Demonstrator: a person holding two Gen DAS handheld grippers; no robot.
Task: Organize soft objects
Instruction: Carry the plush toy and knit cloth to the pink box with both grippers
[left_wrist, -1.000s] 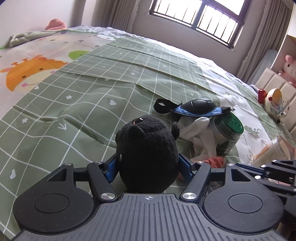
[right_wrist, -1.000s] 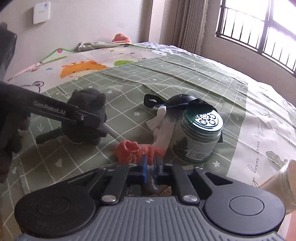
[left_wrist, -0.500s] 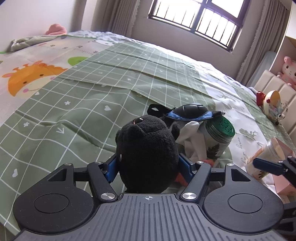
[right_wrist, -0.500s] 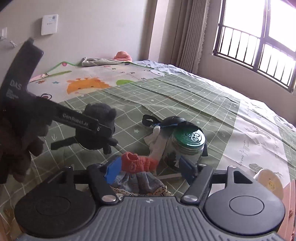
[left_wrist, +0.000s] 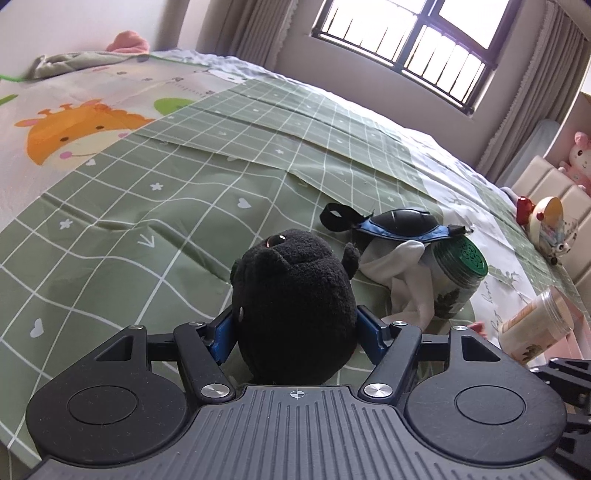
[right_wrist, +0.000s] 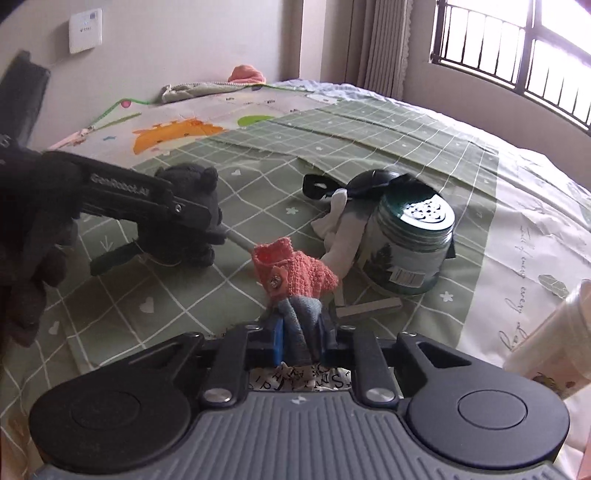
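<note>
A black plush toy (left_wrist: 295, 306) sits between the blue pads of my left gripper (left_wrist: 295, 328), which is shut on it just above the green checked bedspread (left_wrist: 147, 206). The right wrist view shows the same plush (right_wrist: 195, 184) and left gripper (right_wrist: 177, 210) at the left. My right gripper (right_wrist: 301, 339) is closing, and its pads press on the grey end of a coral and grey knitted sock (right_wrist: 295, 273), which stands up from the jaws. A white sock (left_wrist: 399, 269) and a black eye mask (left_wrist: 399, 221) lie beside a green-lidded jar (right_wrist: 410, 243).
A clear plastic jar (left_wrist: 535, 325) lies at the right. A small wooden block (right_wrist: 369, 308) rests by the green-lidded jar. A dark-gloved hand (right_wrist: 29, 240) holds the left gripper. Printed fabric (right_wrist: 295, 378) lies under the right gripper. Toys (left_wrist: 550, 221) sit by the headboard.
The right gripper's jaws opened around the coral sock and closed again on its grey end, which now stands upright. The left gripper kept its hold on the black plush.
</note>
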